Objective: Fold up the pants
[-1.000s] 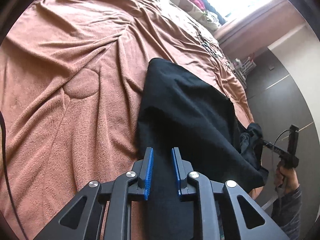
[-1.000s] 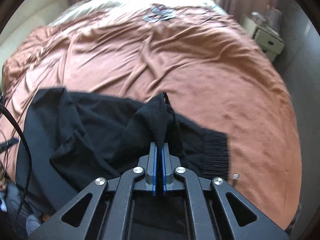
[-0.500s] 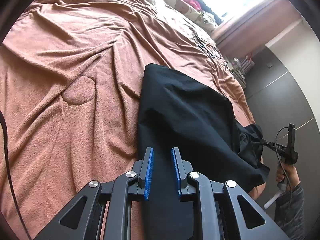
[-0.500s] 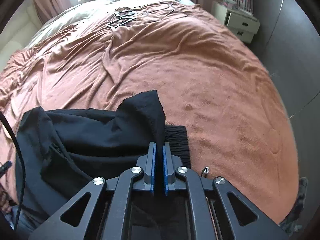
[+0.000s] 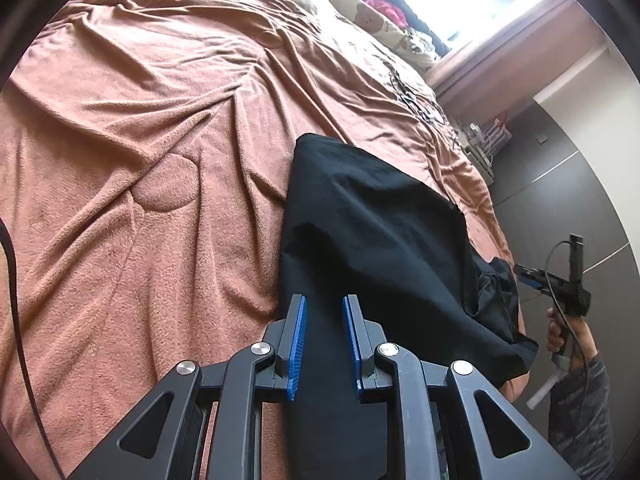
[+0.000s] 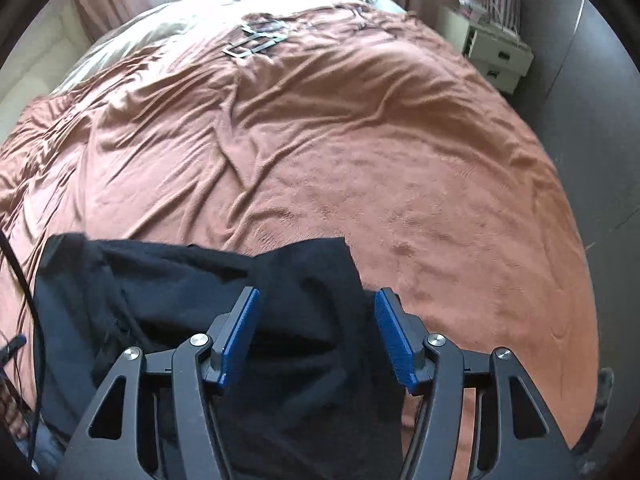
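The right claw (image 6: 316,336) has just been opening up: its blue pads stand wide apart and aren't pressing on anything, though a raised fold of the black pants (image 6: 224,320) still sits in the gap between them. The left claw (image 5: 325,340) has a narrow gap, and a strip of the pants (image 5: 372,240) runs under or through it. Honestly I can't tell from this angle whether the pads actually pinch the cloth or just hover over it.

Going outward, the pants lie spread across the near edge of the bed, on a rumpled rust-brown blanket (image 6: 360,152), with a bunched-up bit toward the end near the right claw. In the left wrist view you can see the right hand (image 5: 560,328) gripping its handle off past the edge of the bed, grey patterned sleeve (image 5: 580,420) below it. Further back there's a white nightstand (image 6: 496,52) beside the bed.
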`<state>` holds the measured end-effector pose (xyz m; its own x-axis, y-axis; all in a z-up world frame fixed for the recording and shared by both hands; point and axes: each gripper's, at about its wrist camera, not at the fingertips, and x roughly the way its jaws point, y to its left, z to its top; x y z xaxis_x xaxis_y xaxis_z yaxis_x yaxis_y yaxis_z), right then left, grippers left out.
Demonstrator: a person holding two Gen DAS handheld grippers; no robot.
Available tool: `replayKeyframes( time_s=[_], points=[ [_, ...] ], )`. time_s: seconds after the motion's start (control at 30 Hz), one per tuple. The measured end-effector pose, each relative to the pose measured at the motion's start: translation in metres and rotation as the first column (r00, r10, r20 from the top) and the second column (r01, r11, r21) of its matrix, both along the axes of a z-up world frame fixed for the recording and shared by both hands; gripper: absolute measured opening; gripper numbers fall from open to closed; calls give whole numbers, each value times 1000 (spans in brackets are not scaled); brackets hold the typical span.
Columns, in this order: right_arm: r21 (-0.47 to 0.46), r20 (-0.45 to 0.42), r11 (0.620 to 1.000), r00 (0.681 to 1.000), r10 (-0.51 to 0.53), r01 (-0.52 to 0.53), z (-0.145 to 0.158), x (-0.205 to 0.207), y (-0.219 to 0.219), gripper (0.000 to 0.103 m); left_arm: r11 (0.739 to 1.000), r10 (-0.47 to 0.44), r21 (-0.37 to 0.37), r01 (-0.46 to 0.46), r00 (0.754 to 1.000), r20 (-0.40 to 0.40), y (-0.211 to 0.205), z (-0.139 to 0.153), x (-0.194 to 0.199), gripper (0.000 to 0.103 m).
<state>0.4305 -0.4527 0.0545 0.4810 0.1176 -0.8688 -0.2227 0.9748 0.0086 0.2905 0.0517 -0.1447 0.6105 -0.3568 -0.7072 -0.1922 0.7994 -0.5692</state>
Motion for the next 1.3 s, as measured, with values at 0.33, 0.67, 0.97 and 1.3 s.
replayKeyframes(
  time_s=[0.33, 0.67, 0.97, 1.3],
  points=[
    [23, -10, 999, 1000, -22, 22, -19, 30, -2, 1, 1000, -5, -15, 5, 1000, -14, 0, -3, 2, 20],
    [43, 163, 995, 982, -99, 93, 21, -15, -23, 5, 1000, -4, -17, 4, 1000, -6, 1, -3, 1, 20],
    [110, 80, 989, 991, -105, 96, 18, -56, -43, 38, 1000, -7, -18, 6, 1000, -8, 0, -4, 0, 20],
    [99, 45, 975, 980, 193, -197, 23, -84, -20, 40, 1000, 2, 3, -2, 1000, 0, -5, -6, 0, 20]
  ],
)
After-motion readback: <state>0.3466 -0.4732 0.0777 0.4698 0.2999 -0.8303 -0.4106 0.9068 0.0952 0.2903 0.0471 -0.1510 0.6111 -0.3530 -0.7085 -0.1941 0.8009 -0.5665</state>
